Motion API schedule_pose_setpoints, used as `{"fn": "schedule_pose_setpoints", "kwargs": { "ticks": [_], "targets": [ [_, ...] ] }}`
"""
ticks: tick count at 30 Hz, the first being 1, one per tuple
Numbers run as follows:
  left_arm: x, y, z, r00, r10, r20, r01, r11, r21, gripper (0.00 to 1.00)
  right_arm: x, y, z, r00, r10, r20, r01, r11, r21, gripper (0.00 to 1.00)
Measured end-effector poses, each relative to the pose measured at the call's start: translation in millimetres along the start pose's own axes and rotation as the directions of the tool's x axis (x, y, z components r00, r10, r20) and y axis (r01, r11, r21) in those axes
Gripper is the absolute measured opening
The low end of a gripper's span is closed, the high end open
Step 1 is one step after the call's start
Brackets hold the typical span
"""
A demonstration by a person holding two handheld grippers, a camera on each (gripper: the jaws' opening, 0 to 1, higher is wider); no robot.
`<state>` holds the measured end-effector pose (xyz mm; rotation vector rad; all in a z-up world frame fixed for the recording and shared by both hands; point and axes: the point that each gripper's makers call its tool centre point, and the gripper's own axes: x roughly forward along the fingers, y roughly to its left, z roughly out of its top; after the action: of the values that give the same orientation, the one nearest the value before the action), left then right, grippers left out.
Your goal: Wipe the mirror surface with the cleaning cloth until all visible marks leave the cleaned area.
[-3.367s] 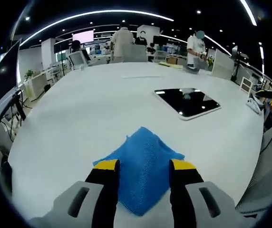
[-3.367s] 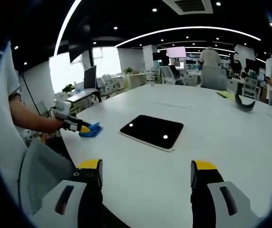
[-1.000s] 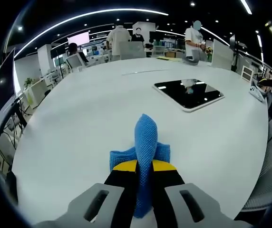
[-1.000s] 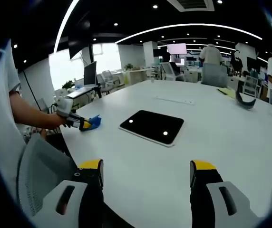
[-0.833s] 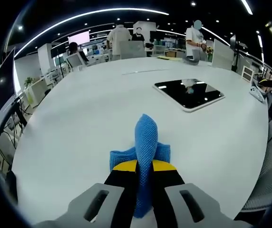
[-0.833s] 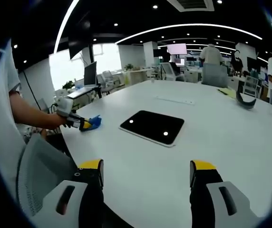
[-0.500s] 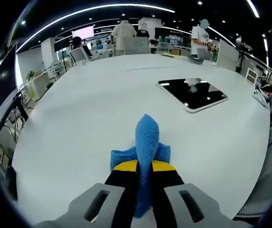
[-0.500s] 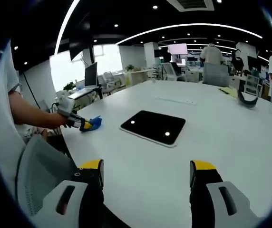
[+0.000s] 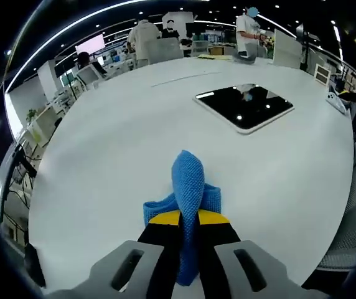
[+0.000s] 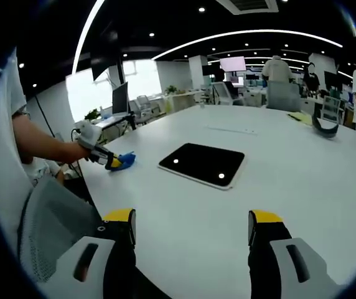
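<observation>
A blue cleaning cloth (image 9: 189, 187) is bunched into an upright fold between the yellow-tipped jaws of my left gripper (image 9: 188, 218), which is shut on it just above the white table (image 9: 103, 143). The mirror (image 9: 243, 106), a dark rectangular slab with a pale rim, lies flat further out to the right. In the right gripper view the mirror (image 10: 203, 164) sits mid-table, and the left gripper (image 10: 109, 163) holds the cloth (image 10: 126, 161) at the table's left edge. My right gripper (image 10: 190, 225) is open over the near table edge, holding nothing.
A person's forearm (image 10: 47, 149) reaches in from the left. People (image 9: 249, 28) stand past the table's far side among desks and monitors. A dark curved object (image 10: 325, 129) and yellow paper (image 10: 300, 116) lie at the far right of the table.
My left gripper has closed on the cloth, bunching it up, and over the last second has lifted and tipped slightly. My right gripper has stayed open and nearly still.
</observation>
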<state>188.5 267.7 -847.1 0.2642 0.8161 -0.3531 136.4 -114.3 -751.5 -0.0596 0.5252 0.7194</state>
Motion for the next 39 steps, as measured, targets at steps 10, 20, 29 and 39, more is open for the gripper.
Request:
{"fn": "schedule_pose_setpoints", "kwargs": {
  "ticks": [10,20,29,39],
  "targets": [
    [0,-0.2,0.4,1.0,-0.01,-0.02,0.011,0.999,0.053,0.05,0,-3,6.6,1.0,0.002,0.026,-0.002,1.0,0.017,0.72],
    [-1,-1.8,10.9,1.0,-0.022,-0.012,0.022,0.998,0.055,0.05,-1,-10,8.3,1.0,-0.01,0.03,0.009,1.0,0.024,0.75],
    [1,-6.5,39.3,0.999,-0.027,0.043,0.025,0.998,0.055,0.05,1,-10,7.5,1.0,-0.008,0.026,0.008,1.0,0.02,0.78],
    [0,-5.9,85.7,0.99,-0.032,0.135,0.029,0.999,0.025,0.05,0,-12,8.8,0.999,-0.015,0.031,0.014,1.0,0.02,0.86]
  ]
}}
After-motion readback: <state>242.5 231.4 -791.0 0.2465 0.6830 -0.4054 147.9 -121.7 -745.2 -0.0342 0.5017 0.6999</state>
